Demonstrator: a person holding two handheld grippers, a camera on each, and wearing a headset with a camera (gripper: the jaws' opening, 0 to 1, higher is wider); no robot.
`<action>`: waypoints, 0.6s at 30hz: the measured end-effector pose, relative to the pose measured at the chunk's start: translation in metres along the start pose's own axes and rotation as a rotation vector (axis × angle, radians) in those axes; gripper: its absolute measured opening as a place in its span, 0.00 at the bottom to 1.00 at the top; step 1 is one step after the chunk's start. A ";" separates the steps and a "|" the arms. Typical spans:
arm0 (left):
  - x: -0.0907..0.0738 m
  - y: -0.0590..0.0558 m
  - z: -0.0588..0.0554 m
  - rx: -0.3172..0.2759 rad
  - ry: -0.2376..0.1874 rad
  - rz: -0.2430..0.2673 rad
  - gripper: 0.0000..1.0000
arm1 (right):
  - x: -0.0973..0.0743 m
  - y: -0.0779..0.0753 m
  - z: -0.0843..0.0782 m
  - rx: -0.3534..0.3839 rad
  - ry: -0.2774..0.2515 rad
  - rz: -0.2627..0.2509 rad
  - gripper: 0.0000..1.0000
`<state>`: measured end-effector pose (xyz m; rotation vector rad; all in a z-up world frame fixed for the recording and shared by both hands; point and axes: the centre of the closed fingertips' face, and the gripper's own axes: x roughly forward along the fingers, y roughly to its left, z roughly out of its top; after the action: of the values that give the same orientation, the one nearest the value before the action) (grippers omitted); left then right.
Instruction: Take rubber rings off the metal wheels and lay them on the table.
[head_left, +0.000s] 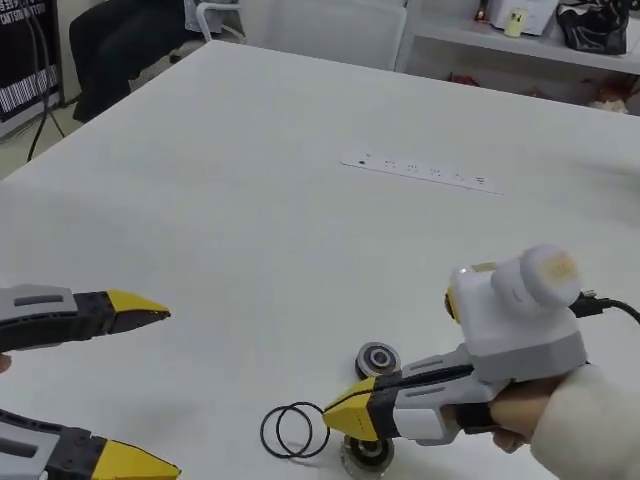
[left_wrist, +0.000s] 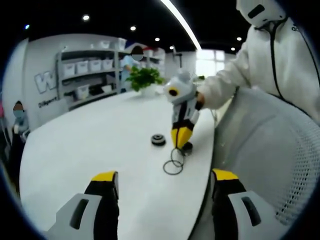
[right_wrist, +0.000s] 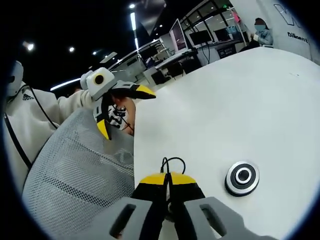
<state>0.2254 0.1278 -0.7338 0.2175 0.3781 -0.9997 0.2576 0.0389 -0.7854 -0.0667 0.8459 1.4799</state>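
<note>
Holding the right gripper (head_left: 345, 412), fingers pressed together, directly over the near metal wheel (head_left: 366, 455), two freed rubber rings (head_left: 295, 430) lying on the counter (head_left: 300, 220) just left of its tips, far wheel (head_left: 378, 358) close behind, left gripper (head_left: 150, 388) hanging wide apart well to the left.

At the near left, the left gripper (head_left: 172, 392) is held level, its yellow-tipped fingers (head_left: 135, 308) spread wide apart. At the near right, the right gripper (head_left: 345, 412) has its fingers pressed together, tips pointing left and slightly down. A white-sleeved right hand (head_left: 505, 425) grips it.
</note>
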 end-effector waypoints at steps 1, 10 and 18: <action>0.000 0.000 0.000 -0.001 -0.001 0.000 0.76 | 0.000 -0.002 -0.001 0.005 0.002 -0.004 0.00; 0.000 0.000 0.001 -0.008 -0.007 0.004 0.76 | 0.001 -0.011 -0.006 0.024 0.019 -0.040 0.00; 0.000 0.000 0.001 -0.014 -0.007 0.005 0.76 | 0.001 -0.014 -0.008 0.022 0.027 -0.052 0.00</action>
<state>0.2253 0.1274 -0.7333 0.2025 0.3773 -0.9921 0.2664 0.0338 -0.7983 -0.0922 0.8756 1.4235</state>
